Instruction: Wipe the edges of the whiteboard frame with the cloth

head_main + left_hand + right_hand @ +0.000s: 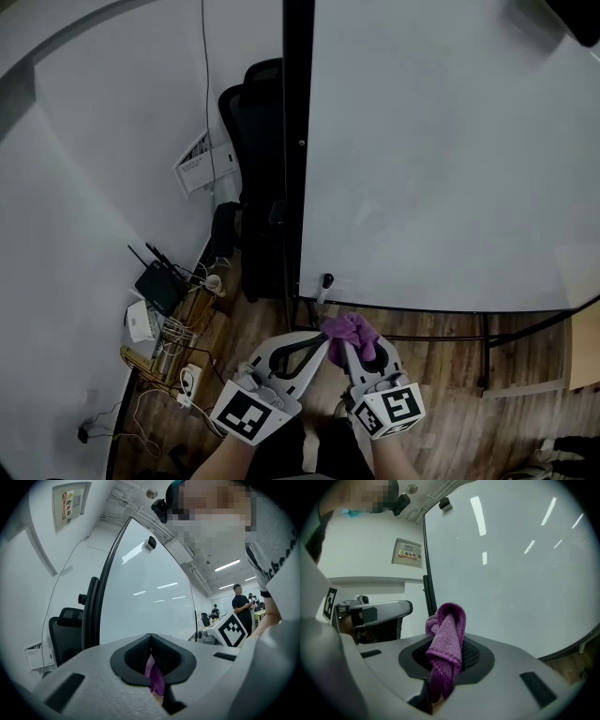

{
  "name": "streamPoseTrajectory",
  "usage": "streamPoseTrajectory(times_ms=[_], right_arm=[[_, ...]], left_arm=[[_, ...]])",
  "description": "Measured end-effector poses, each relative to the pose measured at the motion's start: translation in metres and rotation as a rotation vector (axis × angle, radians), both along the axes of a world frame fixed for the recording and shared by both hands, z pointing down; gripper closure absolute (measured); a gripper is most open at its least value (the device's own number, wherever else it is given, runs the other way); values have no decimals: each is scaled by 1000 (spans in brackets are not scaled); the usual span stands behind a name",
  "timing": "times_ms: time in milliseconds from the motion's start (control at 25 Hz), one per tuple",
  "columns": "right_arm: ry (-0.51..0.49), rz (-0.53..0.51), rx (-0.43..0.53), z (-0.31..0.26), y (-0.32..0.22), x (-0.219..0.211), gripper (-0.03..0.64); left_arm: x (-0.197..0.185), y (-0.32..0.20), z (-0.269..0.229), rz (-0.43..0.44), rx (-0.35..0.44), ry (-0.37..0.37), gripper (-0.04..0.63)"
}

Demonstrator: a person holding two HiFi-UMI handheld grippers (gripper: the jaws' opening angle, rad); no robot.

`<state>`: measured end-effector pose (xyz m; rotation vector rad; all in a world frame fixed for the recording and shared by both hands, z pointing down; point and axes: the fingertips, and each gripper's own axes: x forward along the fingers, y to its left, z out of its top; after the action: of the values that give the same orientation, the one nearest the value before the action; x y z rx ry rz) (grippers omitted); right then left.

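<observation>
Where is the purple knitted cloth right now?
Head view, bottom centre: the purple knitted cloth is bunched in the right gripper, one end pinched by the left gripper, just below the whiteboard frame.

The whiteboard [441,150] runs off the head view at 3 o'clock. The cloth [447,630] has its lower end buried between my right gripper [445,662]'s jaws. At 10 o'clock, the wall sign [408,553] has print too small to read.

A white wall [84,187] fills the head view from 8 to 11 o'clock, with a black office chair [251,131] against it at 11. Wood-plank floor [450,412] shows at 5 o'clock. At 8 o'clock sit a black router [159,287] and tangled cables [155,398] (a thin cord also climbs the wall). In the left gripper view, ceiling strip lights [227,565] glow at 2 o'clock.
</observation>
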<state>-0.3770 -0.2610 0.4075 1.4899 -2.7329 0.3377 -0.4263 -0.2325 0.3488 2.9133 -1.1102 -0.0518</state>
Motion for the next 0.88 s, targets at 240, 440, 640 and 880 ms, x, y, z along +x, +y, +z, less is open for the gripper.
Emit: streamPoseTrajectory(times_ms=[240,440,640,880], right_arm=[[31,36,-17,28,-7,-6,546],[43,51,-45,55,-15,-17,546],[69,55,-71,85,-26,-35,546],[114,37,-111,117,-40,-59,546]], left_arm=[[-4,-4,17,39,-1,-11,578],[-12,-7,31,41,-27,-4,578],[-19,-7,48,45,-39,-13,578],[-26,-8,61,61,-61,-2,578]])
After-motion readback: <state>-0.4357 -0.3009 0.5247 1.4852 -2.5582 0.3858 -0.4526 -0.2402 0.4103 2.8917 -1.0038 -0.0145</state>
